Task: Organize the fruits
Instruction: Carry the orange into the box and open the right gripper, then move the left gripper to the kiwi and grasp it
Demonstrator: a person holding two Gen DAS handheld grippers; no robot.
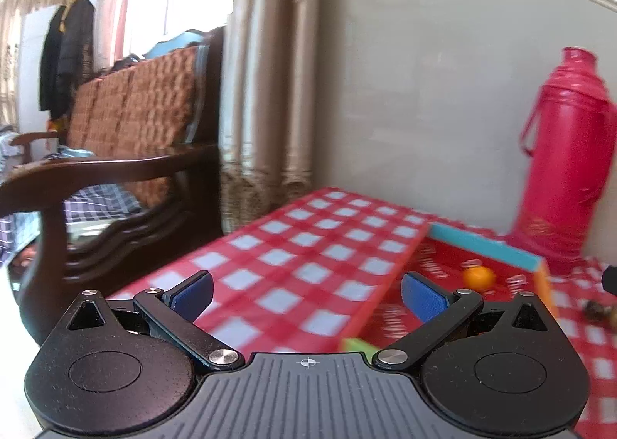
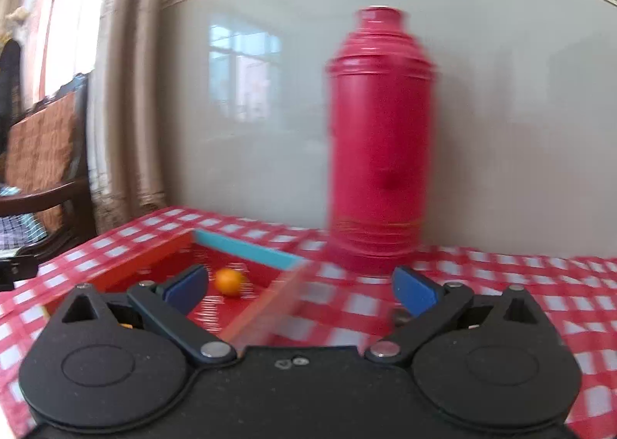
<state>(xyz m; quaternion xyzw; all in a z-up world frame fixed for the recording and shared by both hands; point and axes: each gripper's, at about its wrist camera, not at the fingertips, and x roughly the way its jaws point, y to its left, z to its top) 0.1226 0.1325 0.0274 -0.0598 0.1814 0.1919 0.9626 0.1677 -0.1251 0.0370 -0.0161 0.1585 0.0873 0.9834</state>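
A small orange fruit lies inside a shallow red box with blue and orange walls on the checked tablecloth. It also shows in the right wrist view, inside the box. My left gripper is open and empty, above the box's left wall. My right gripper is open and empty, above the box's right wall. A dark small object lies on the cloth right of the box; I cannot tell what it is.
A tall red thermos stands behind the box against the grey wall, also in the right wrist view. The red-and-white checked table ends at the left near a dark wooden armchair and curtains.
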